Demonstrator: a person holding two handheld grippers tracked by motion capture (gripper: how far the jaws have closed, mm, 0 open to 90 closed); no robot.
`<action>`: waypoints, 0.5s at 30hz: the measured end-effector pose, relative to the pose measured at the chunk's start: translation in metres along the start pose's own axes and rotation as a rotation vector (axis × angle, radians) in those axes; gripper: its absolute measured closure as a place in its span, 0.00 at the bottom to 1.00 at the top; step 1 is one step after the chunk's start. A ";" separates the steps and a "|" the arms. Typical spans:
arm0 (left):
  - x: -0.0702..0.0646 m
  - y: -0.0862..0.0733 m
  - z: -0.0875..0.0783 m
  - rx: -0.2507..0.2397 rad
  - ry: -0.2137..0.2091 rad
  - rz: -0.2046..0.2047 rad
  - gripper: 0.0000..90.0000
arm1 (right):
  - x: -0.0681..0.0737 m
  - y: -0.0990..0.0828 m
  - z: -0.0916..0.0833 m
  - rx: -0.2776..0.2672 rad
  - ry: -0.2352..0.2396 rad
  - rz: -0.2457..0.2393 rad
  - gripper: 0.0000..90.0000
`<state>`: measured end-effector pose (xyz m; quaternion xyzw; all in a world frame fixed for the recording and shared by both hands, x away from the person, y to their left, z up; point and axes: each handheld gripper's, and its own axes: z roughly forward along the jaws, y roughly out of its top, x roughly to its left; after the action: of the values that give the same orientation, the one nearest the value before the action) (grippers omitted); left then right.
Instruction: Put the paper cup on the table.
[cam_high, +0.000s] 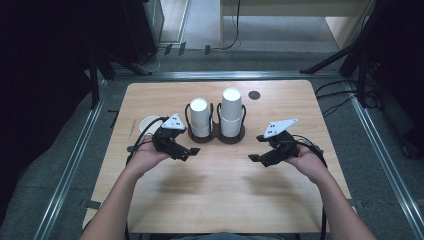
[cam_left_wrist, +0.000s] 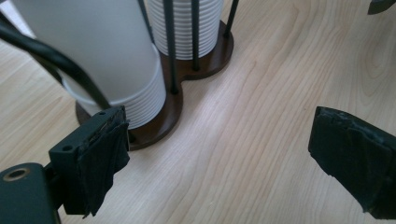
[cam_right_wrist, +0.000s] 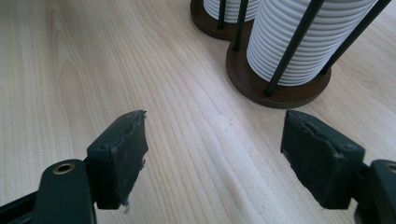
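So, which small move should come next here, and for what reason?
Probably the left gripper should ease forward toward the left cup stack in the holder. Both grippers are open and hold nothing, the right gripper is farther off, and the left gripper view shows that stack close ahead.

The high view looks forward and down over the whole surface (cam_high: 220, 200). Both gripper views sit low and close, facing the cup holder (cam_left_wrist: 159, 119), which all three views share.
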<state>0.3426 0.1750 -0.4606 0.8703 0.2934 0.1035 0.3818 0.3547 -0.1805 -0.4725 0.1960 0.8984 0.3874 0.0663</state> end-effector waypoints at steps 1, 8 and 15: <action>-0.001 0.001 0.002 0.006 -0.006 -0.004 0.06 | 0.000 0.000 0.000 0.000 0.002 0.001 0.25; -0.016 0.010 0.011 -0.012 -0.032 0.006 0.06 | 0.001 0.002 0.002 -0.014 0.004 0.034 0.25; -0.027 0.013 0.022 0.004 -0.033 0.038 0.06 | 0.004 0.003 0.004 -0.008 0.003 0.028 0.25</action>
<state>0.3348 0.1388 -0.4652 0.8780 0.2709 0.0959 0.3828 0.3532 -0.1747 -0.4734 0.2076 0.8942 0.3921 0.0601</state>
